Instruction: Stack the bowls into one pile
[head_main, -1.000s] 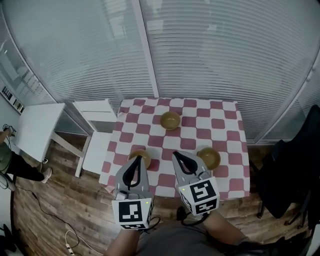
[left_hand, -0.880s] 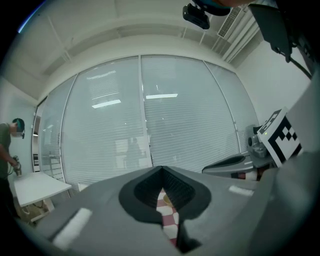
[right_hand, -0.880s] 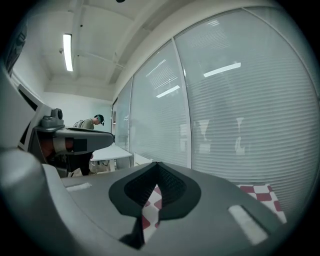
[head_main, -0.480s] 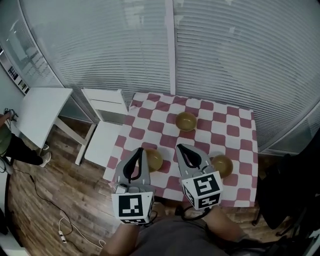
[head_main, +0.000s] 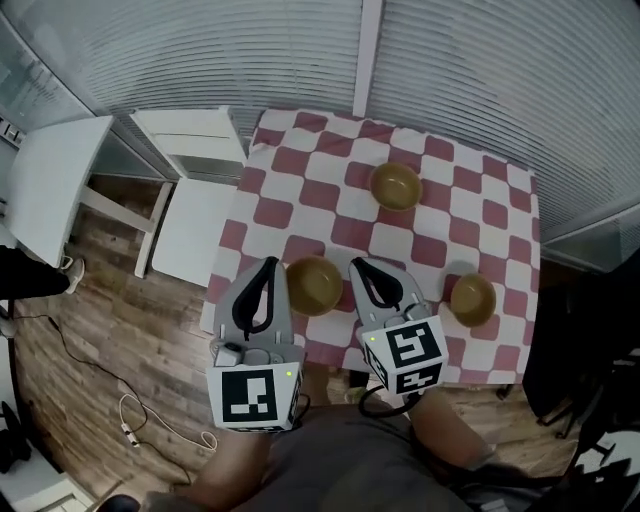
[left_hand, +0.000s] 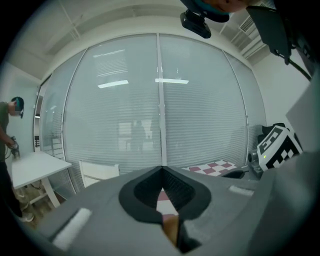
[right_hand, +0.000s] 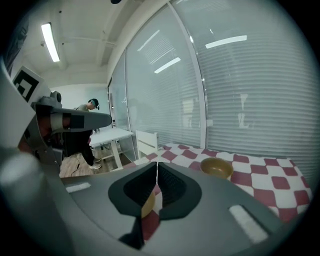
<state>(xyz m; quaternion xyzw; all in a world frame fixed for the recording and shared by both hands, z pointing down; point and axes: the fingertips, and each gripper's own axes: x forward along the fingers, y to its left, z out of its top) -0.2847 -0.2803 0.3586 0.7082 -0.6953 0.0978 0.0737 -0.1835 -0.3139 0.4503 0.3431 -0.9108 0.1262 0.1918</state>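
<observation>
Three olive-yellow bowls stand apart on the red-and-white checked table (head_main: 330, 195). One bowl (head_main: 396, 186) is at the far middle, also in the right gripper view (right_hand: 216, 167). A second bowl (head_main: 314, 285) lies near the front edge between my two grippers. The third bowl (head_main: 472, 299) sits at the front right. My left gripper (head_main: 268, 265) is shut and empty, just left of the second bowl. My right gripper (head_main: 357, 266) is shut and empty, just right of it. Both hover above the table's front edge.
A white chair (head_main: 195, 205) stands against the table's left side, and a white side table (head_main: 50, 190) is farther left. A glass wall with blinds (head_main: 300, 50) runs behind. A dark chair (head_main: 585, 340) is at the right. A cable (head_main: 80, 360) lies on the wood floor.
The view has tilted down and moved in over the table, so the bowls look larger and nearer. Both grippers have stayed shut over the front edge, flanking the near bowl.
</observation>
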